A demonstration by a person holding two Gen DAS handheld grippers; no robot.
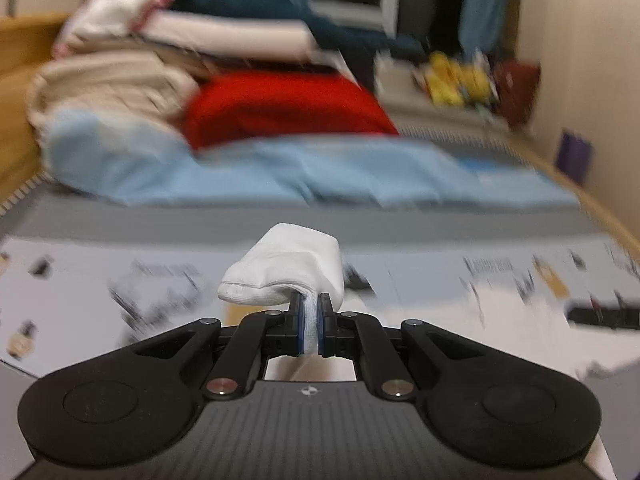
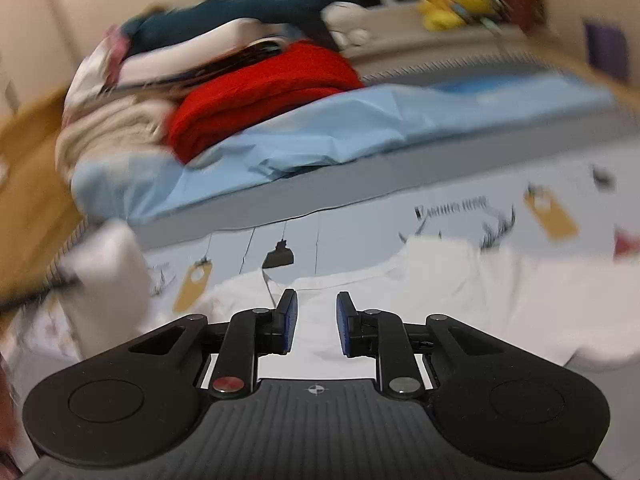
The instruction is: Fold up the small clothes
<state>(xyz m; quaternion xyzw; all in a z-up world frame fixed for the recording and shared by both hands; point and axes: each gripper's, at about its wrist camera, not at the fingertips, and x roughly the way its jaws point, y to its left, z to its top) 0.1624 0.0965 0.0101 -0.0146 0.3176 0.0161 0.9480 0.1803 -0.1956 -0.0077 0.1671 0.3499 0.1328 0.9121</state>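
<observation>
- Left gripper (image 1: 309, 322) is clamped narrowly on a white sock (image 1: 286, 274), which bulges toward 12 o'clock.
- Right gripper (image 2: 316, 326) stands wide apart, gripping nothing (white garment (image 2: 460, 292) lies beyond, toward 1 o'clock).

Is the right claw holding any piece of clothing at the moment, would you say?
No, the right claw is open with nothing between its pads, and the white garment lies flat on the surface beyond it.

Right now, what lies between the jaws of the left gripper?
In the left wrist view, the left gripper is shut on a white sock; a fold of its fabric fills the gap between the jaws.
</observation>
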